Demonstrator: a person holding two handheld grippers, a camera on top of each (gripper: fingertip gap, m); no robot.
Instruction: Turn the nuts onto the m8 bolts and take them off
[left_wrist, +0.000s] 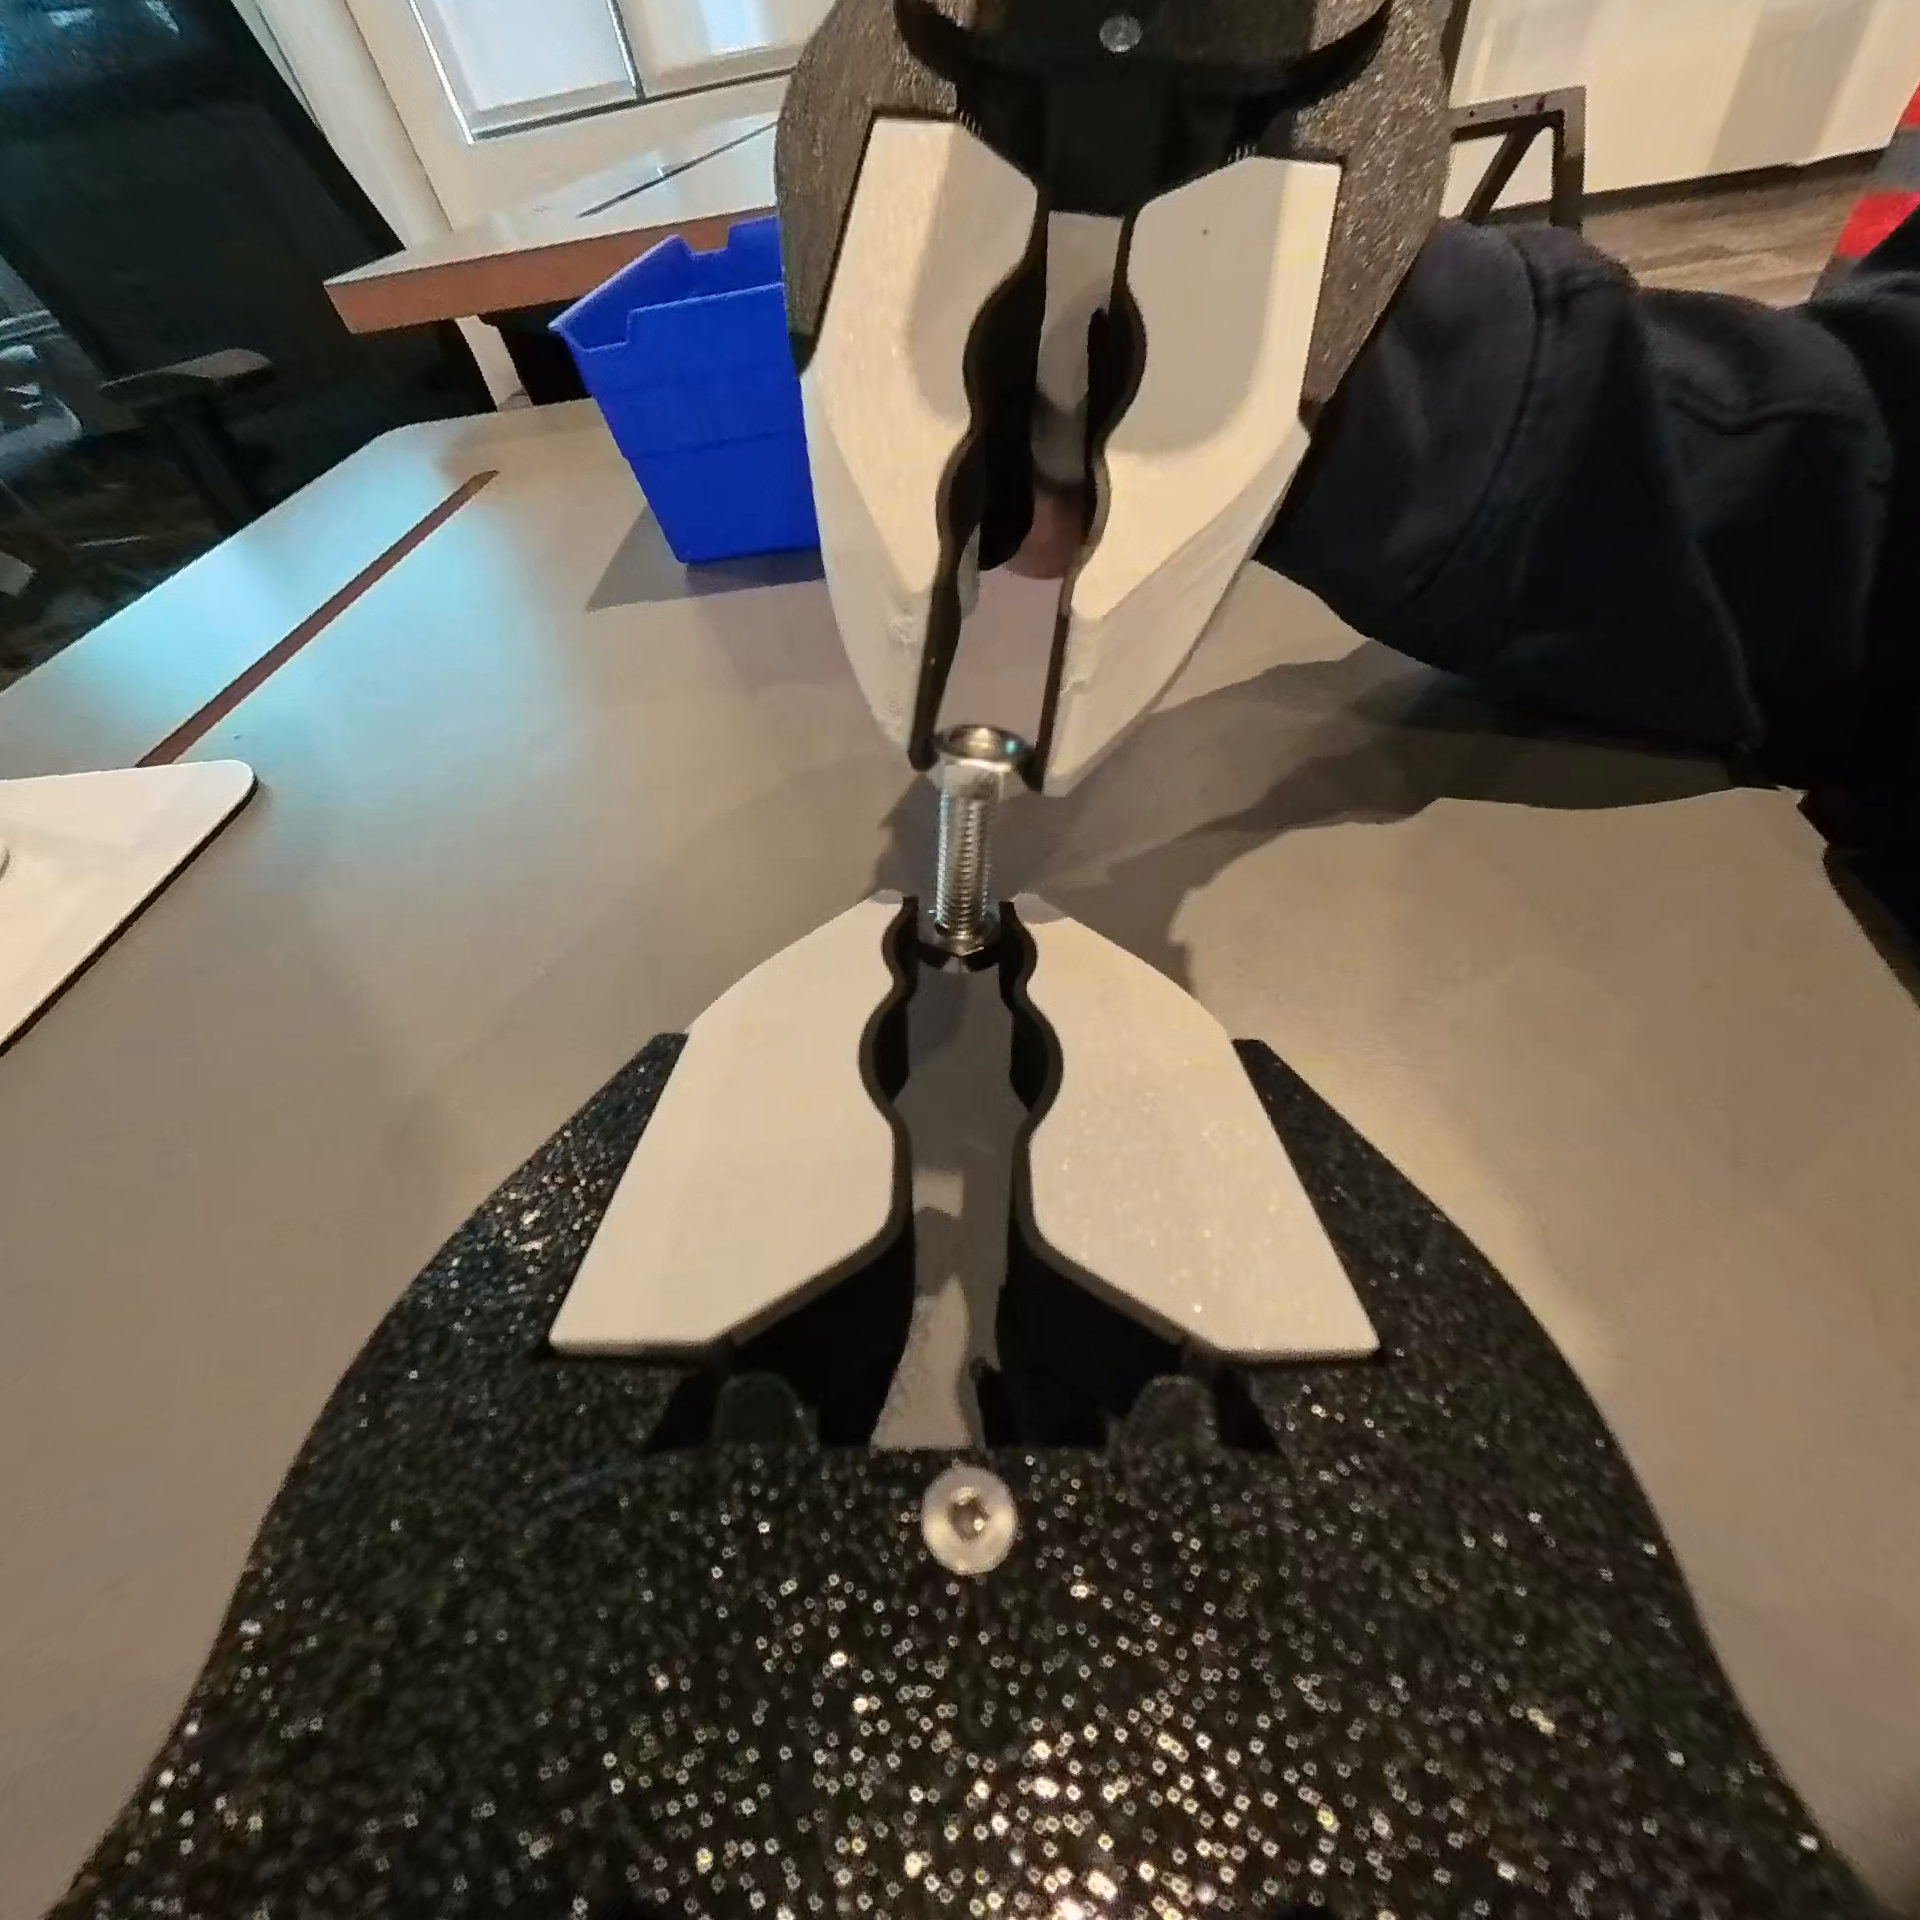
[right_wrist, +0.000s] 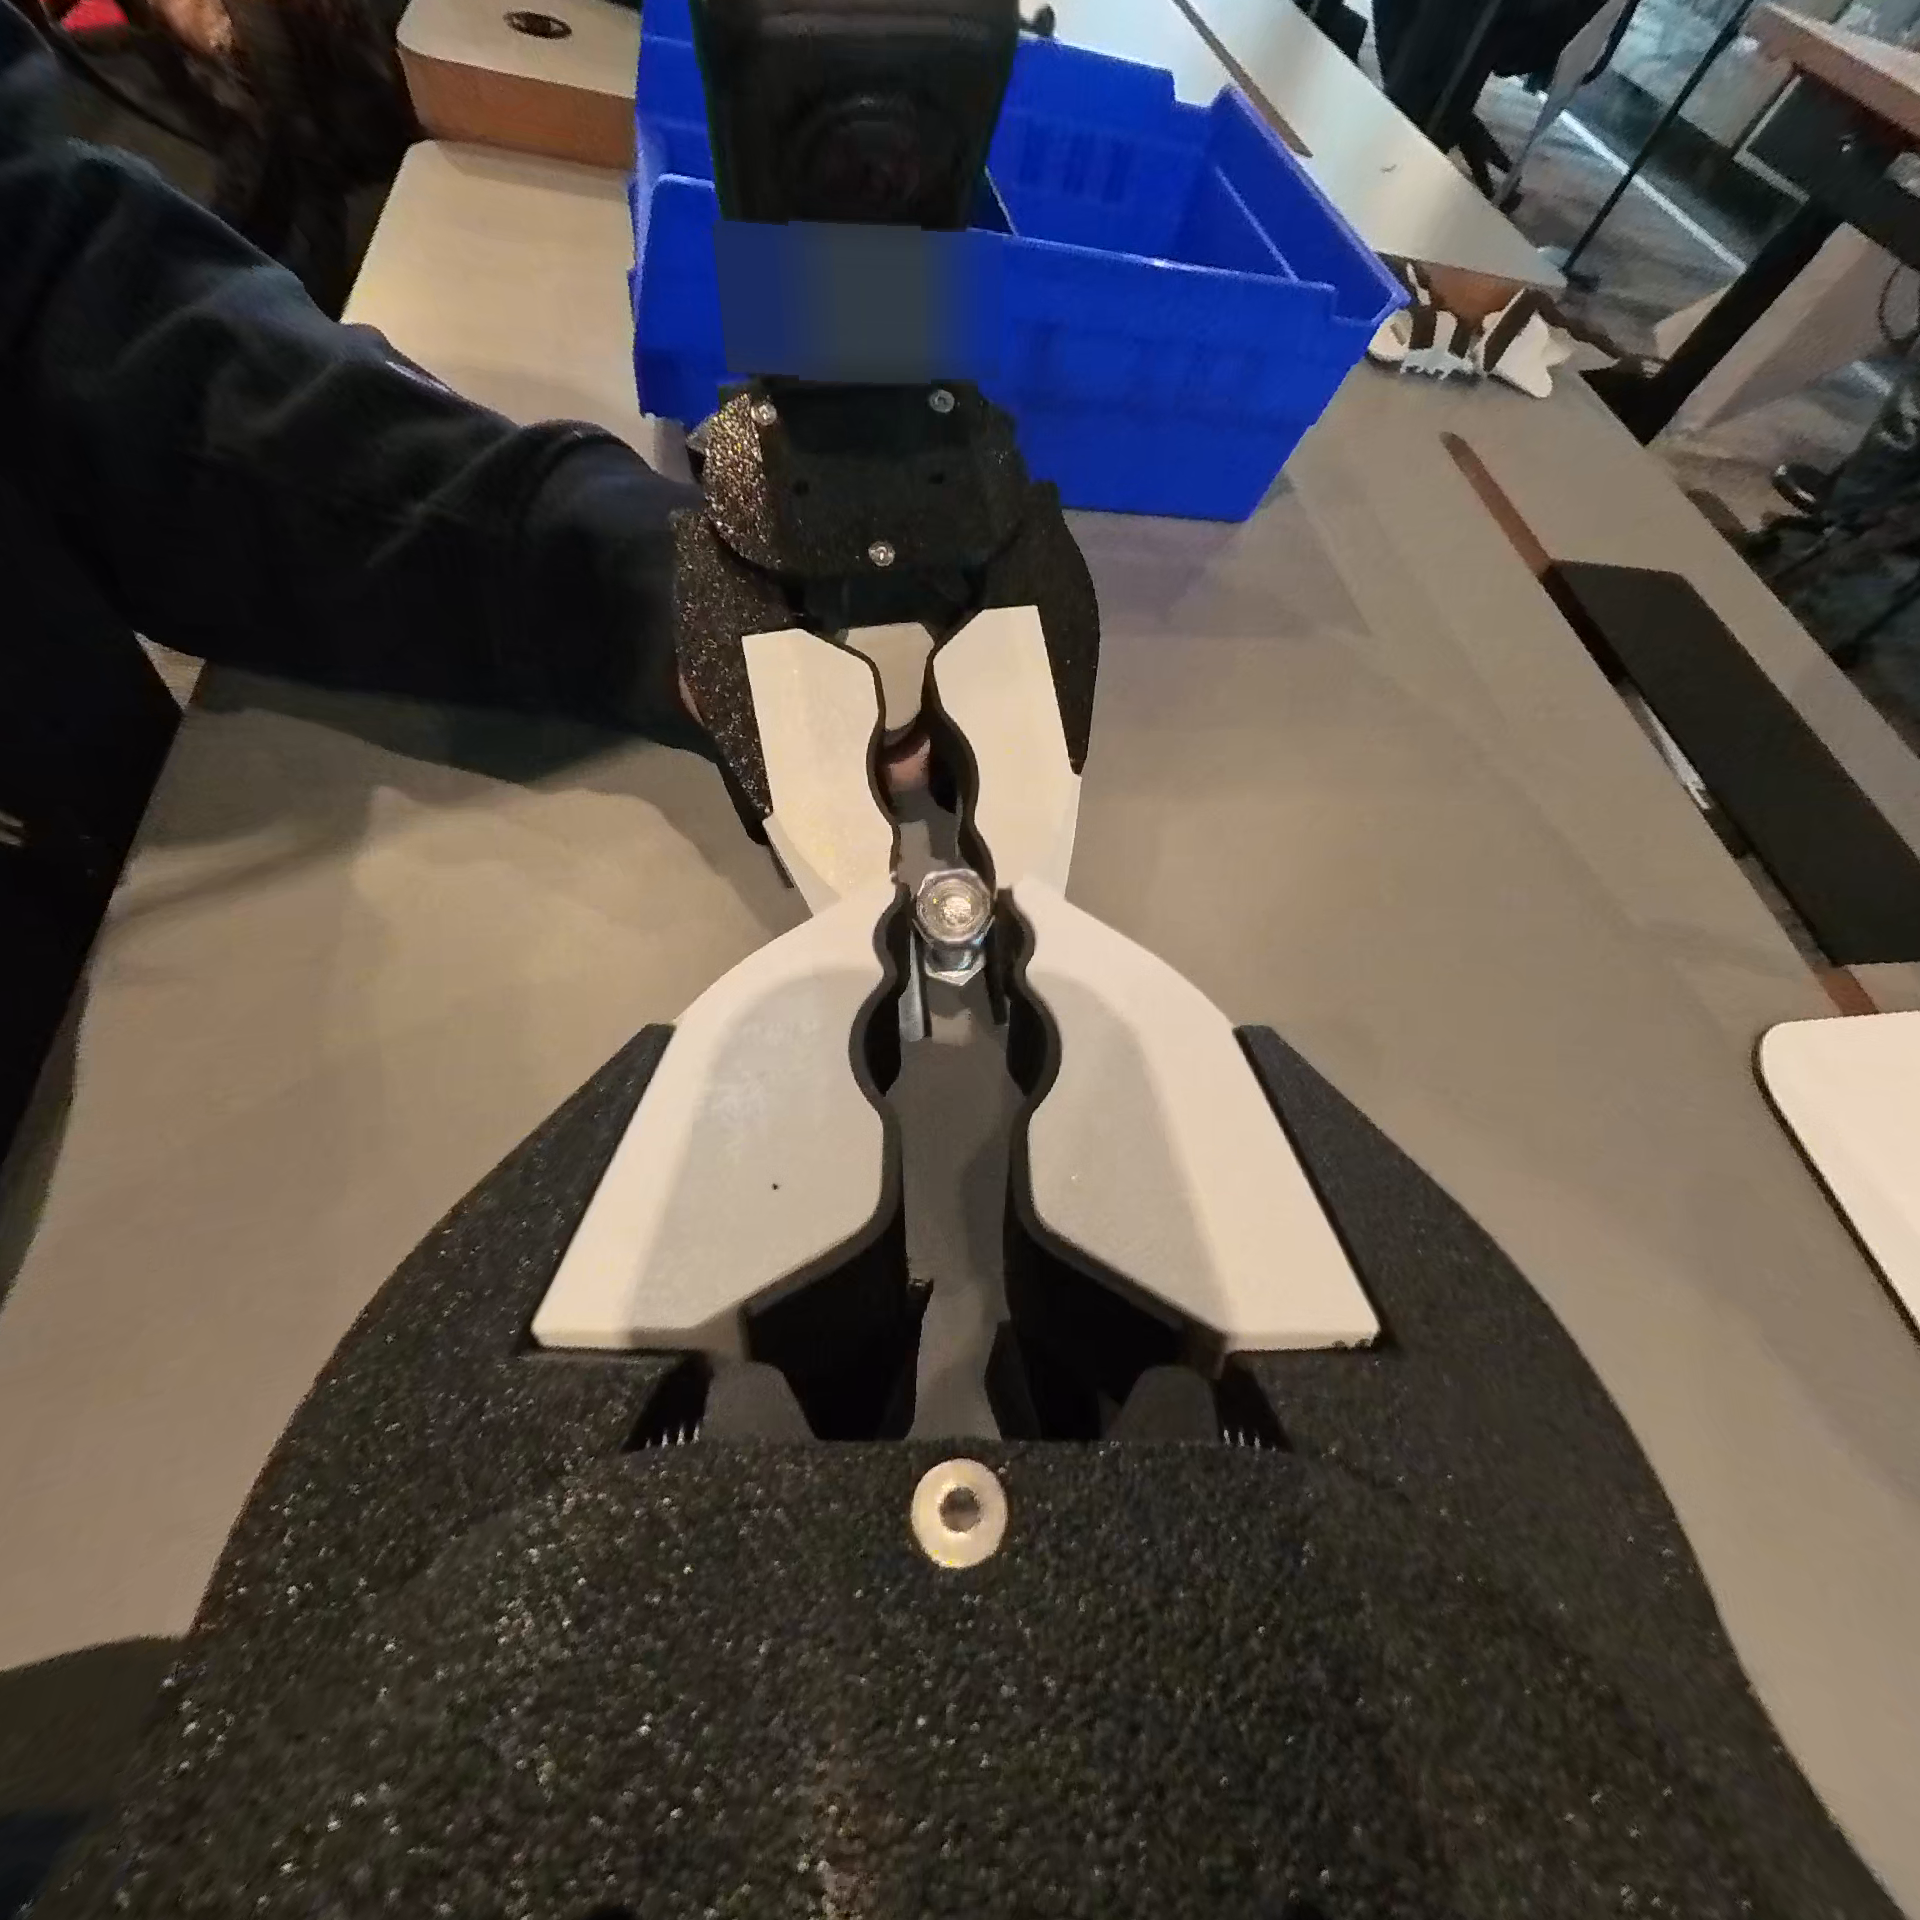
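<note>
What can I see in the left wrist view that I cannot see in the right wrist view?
Only the left wrist view shows the bolt's full threaded shank from the side.

Only the right wrist view shows the bolt head end-on and the black mat at the table's right edge.

Both show the left gripper shut on the nut, the right gripper shut on the bolt head, the blue bin and the grey table.

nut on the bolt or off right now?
On. The nut sits at the threaded tip of the bolt, pinched by the left gripper; the right gripper holds the head.
</note>
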